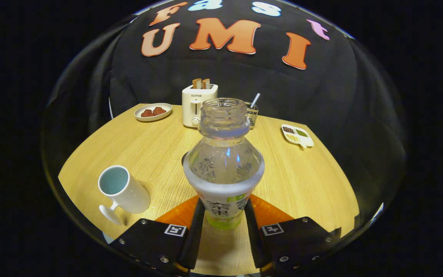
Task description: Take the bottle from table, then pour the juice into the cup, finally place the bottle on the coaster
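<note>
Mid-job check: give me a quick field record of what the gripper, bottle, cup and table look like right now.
gripper: black two-finger gripper, both fingers pressed on the bottle
bottle: clear plastic bottle, cap off, upright between the fingers
cup: white handled mug, upright, apart from the bottle
table: round wooden table
beyond bottle: white toaster with bread, white plate of food, divided snack dish
coaster: cannot tell

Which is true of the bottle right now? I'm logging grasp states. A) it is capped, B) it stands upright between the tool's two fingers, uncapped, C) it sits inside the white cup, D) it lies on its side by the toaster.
B: the bottle stands upright with an open neck, the tool pressing its label from both sides.
</note>
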Tool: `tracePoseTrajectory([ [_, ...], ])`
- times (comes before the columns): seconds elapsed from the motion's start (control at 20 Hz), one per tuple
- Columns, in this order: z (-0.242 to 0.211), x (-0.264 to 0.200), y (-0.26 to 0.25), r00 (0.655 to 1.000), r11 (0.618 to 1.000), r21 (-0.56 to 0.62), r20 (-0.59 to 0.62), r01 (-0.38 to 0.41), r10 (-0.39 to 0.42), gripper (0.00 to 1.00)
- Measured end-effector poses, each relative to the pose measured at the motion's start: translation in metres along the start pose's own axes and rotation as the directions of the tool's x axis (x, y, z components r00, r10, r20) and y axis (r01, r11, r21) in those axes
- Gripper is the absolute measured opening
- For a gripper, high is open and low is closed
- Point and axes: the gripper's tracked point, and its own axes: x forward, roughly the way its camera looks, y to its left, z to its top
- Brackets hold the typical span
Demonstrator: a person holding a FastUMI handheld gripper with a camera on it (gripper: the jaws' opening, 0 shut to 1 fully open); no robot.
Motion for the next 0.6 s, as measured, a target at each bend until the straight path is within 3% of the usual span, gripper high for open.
tracePoseTrajectory([
  [0.35,0.017,-0.019,0.017,0.999,0.981,-0.188,0.027,0.051,-0.047,0.55],
  [0.6,0.021,-0.026,0.025,0.994,0.924,-0.368,0.049,0.105,-0.093,0.55],
])
